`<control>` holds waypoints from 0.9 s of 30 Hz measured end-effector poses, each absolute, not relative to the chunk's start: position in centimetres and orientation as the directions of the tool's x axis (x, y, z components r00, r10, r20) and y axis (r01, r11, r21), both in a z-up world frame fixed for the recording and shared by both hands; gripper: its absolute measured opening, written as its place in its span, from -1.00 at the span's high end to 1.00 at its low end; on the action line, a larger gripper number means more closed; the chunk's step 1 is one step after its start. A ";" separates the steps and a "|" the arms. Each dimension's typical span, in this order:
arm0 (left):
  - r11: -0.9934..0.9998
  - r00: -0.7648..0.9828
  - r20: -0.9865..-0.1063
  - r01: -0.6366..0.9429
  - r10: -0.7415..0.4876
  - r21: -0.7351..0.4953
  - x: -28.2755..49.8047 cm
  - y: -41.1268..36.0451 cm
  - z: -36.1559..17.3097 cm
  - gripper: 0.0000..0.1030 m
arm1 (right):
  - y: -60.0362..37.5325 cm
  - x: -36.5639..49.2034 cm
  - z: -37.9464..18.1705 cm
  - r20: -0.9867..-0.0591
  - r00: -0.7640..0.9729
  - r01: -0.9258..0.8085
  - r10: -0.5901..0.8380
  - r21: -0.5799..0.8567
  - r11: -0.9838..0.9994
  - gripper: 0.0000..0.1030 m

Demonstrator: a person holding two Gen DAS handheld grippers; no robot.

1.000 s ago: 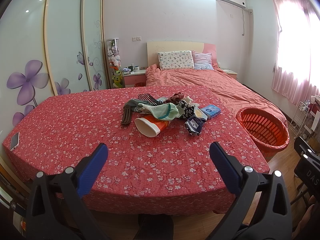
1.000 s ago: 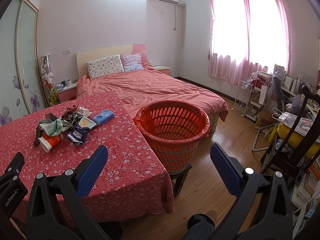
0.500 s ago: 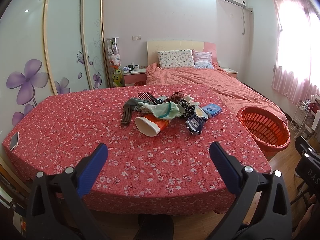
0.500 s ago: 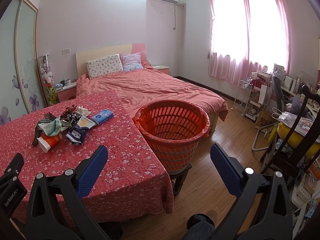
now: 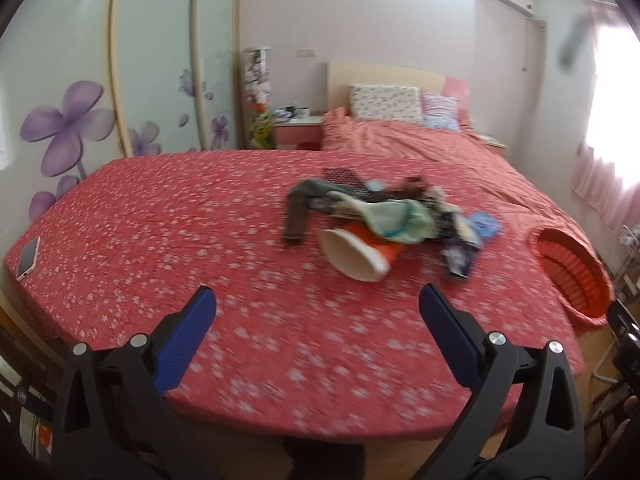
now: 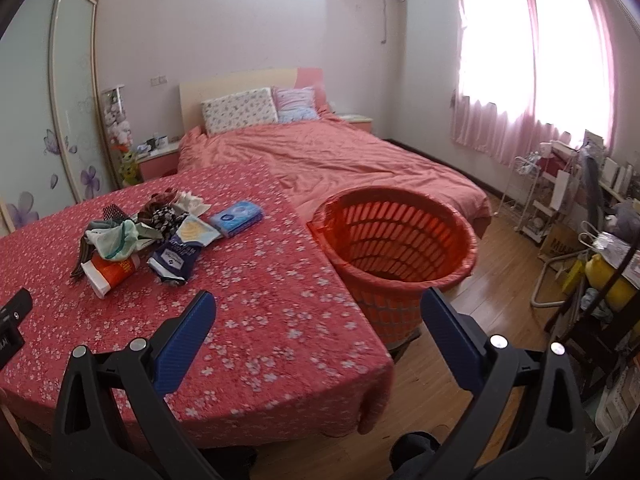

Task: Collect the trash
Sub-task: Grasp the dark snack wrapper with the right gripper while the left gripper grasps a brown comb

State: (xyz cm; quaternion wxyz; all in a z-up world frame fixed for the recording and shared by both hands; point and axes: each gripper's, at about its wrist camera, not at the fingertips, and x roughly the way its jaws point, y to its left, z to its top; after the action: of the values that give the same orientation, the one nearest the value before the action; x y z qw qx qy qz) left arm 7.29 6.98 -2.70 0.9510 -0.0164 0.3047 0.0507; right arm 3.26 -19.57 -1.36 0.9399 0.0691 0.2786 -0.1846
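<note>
Daylight pours through the pink-curtained window (image 6: 536,52), which is blown out to near white in both views. The walls around it look washed and soft. The left wrist view is smeared by motion blur: the flowered tablecloth (image 5: 240,240) and the pile of litter (image 5: 384,216) far from the window lose their detail. The right wrist view is sharper. Both bend strongly at the edges, with dark vignetted corners.

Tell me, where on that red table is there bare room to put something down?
The near part of the table, between the tools and the paper cup, is bare. So is the left stretch between the phone and the trash pile. It is crowded from the pile to the blue packet.
</note>
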 end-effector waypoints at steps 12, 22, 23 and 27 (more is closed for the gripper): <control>0.990 0.784 -0.610 -0.142 0.117 0.007 16.5 12.9 -4.5 -0.81 | -16.3 12.6 -2.2 -0.636 0.770 0.179 -0.051 0.139 0.974 -0.48; 0.995 0.719 -0.691 -0.101 0.079 0.010 24.7 13.9 -6.8 -0.54 | -14.8 19.7 -4.6 -0.728 0.684 0.172 0.040 0.214 0.962 -0.33; 0.995 0.714 -0.696 -0.096 0.078 0.013 25.2 13.9 -7.0 -0.53 | -14.6 20.0 -5.0 -0.743 0.668 0.179 0.030 0.200 0.963 -0.33; 0.997 0.672 -0.739 -0.074 0.049 0.000 27.5 13.7 -8.5 -0.41 | -14.2 20.3 -6.4 -0.777 0.629 0.180 0.033 0.187 0.966 -0.33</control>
State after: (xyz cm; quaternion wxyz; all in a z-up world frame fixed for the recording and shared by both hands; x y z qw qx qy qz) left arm 27.47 13.74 -8.51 0.9141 -0.0150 0.4038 0.0337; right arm 20.27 -14.23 -6.42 0.8939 0.1245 0.4287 -0.0412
